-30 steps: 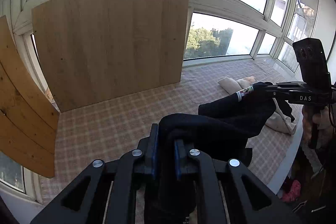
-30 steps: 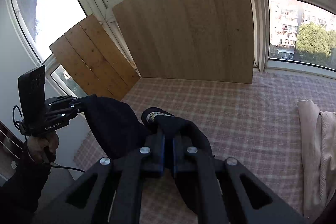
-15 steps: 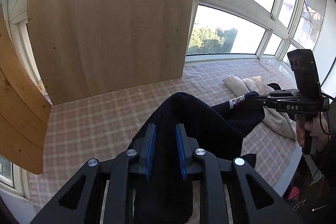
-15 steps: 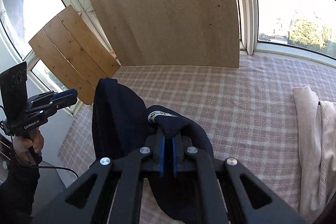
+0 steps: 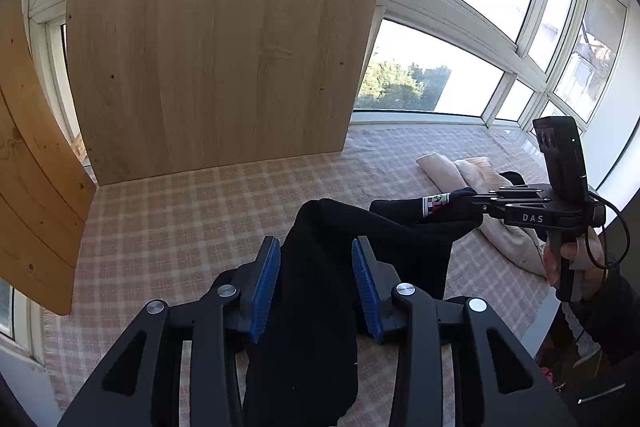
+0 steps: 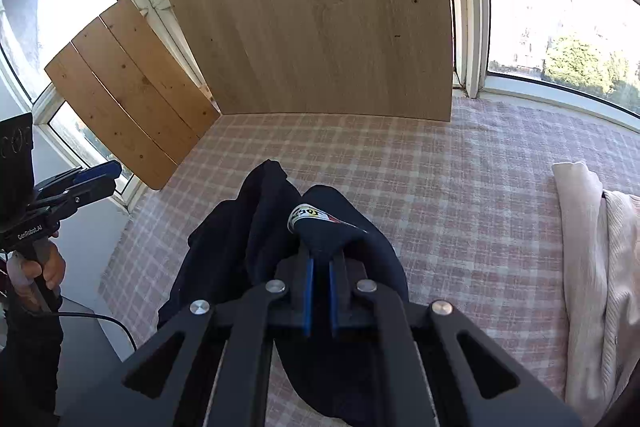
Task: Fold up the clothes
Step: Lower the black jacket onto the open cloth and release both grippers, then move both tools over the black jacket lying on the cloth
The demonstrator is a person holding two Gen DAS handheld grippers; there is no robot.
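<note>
My left gripper [image 5: 316, 283] is opening up, pads off the dark garment [image 5: 320, 307] that drapes between them. My right gripper [image 6: 319, 263] is pinched tight on its labelled edge, garment sagging onto the checked cloth [image 6: 460, 207].

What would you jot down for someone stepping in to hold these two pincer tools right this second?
Left gripper: jaws opening; the dark garment lies between the pads, no longer pinched.
Right gripper: shut on the dark garment near its printed label.
The garment is bunched on the checked cloth; a pale garment lies to the right of it.
Done: the left side has been set down.
Left: probably lay down the right side, then flatten and finish the fold.
</note>
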